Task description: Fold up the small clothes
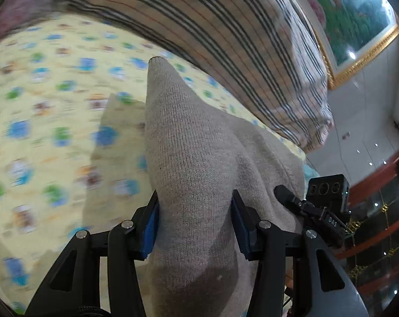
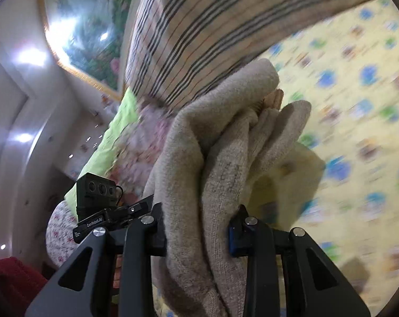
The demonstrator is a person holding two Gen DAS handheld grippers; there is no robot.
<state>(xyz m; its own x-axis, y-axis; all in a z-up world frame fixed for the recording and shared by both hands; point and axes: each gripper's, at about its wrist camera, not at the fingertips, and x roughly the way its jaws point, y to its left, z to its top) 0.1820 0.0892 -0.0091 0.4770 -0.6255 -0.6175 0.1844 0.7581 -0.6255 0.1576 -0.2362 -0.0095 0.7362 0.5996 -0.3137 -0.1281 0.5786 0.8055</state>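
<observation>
Above the yellow printed bed sheet [image 1: 49, 111], the beige knit garment [image 1: 189, 163] hangs bunched between both tools. The left tool [image 1: 194, 224] and right tool [image 2: 199, 227] each clamp its folds. The small black camera module [image 2: 94, 198] beside the garment reads "GenRobot.AI".

Tongs [image 2: 196, 233] around bunched beige knit [image 2: 226, 174]

A wide stretch of yellow patterned bedsheet [image 1: 54, 105] lies open and flat. A striped folded quilt [image 1: 226, 39] walls off its far edge, and bunched beige knit cloth [image 2: 218, 163] crowds both views' centres.
</observation>
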